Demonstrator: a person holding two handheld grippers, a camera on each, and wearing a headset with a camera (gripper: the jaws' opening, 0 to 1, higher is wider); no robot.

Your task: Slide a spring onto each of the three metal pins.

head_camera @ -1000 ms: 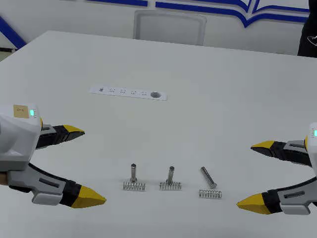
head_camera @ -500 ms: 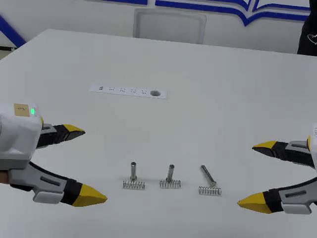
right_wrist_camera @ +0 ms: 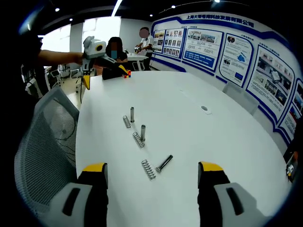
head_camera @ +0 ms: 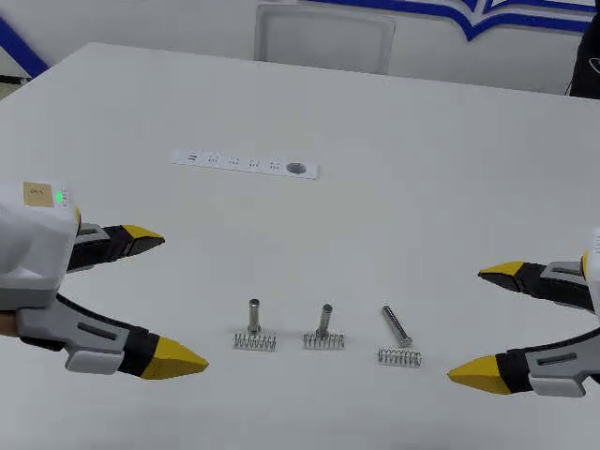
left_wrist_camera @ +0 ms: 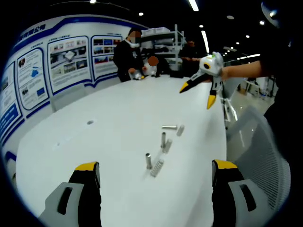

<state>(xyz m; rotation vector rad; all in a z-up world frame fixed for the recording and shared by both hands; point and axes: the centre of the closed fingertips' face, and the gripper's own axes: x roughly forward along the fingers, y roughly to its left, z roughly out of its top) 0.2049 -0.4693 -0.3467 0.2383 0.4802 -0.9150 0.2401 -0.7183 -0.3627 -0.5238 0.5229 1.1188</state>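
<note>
The table (head_camera: 394, 141) holds three pins (head_camera: 325, 320) and springs (head_camera: 323, 341) between the left gripper (head_camera: 180, 299) and right gripper (head_camera: 467, 323), jaws spread, empty. Best to pinch a spring lightly, steadying its pin.

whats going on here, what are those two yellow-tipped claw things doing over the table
A person holds the left gripper and right gripper open and empty over a white table, one on either side of three metal pins. The left pin and middle pin stand upright; the right pin lies flat. The left spring, middle spring and right spring lie loose beside them, none on a pin yet.
</note>
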